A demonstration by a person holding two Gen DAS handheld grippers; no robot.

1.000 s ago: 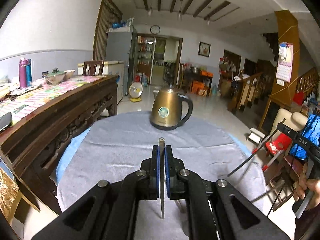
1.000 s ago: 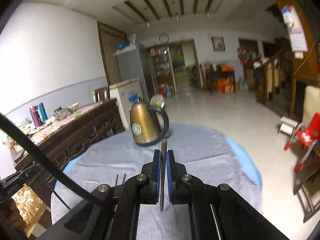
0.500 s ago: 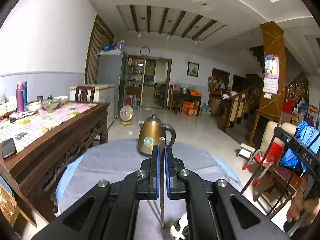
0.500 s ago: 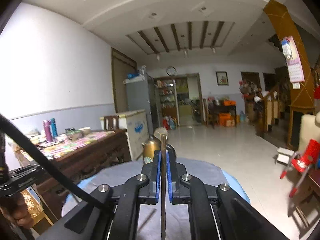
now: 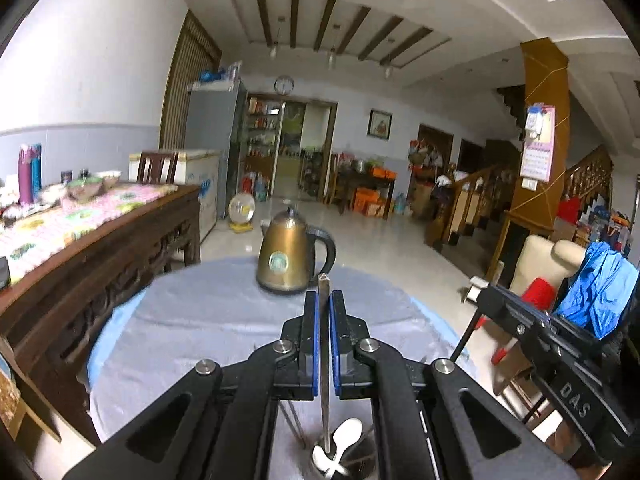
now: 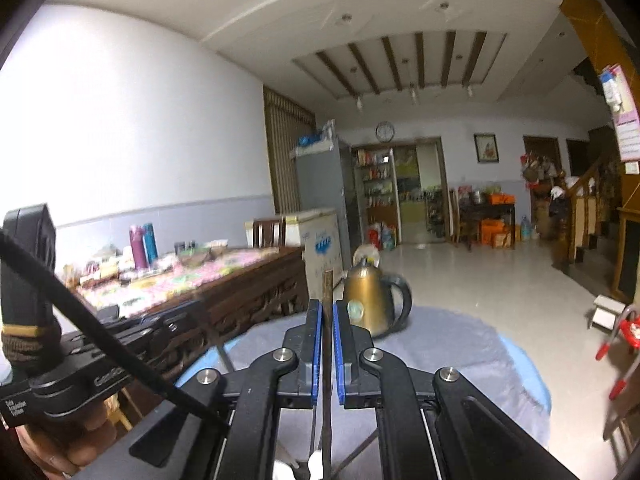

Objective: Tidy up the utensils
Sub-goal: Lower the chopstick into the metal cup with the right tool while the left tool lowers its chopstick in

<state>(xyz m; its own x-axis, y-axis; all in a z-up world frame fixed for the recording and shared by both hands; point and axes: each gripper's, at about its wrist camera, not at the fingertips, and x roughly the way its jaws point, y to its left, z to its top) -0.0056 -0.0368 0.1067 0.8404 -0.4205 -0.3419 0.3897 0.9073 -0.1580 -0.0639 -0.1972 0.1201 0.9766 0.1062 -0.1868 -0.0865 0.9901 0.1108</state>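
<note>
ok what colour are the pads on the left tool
Blue pads, on the black left tool shut on a metal utensil. Clearest in the left wrist view.

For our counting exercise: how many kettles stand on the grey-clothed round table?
1. The gold kettle stands at the far side of the grey cloth; near-edge items are partly hidden by the claws.

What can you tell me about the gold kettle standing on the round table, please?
The gold kettle stands upright near the far edge of the round table, resting on its grey cloth. Its body looks like brushed metal in a bronze-gold tone, tapering upward to a small knob on the lid. A round greenish emblem sits on the side facing the camera. A black handle loops out on its right, and a short spout shows at upper left. Nothing else touches it; both grippers are nearer the camera, well short of it.
</note>
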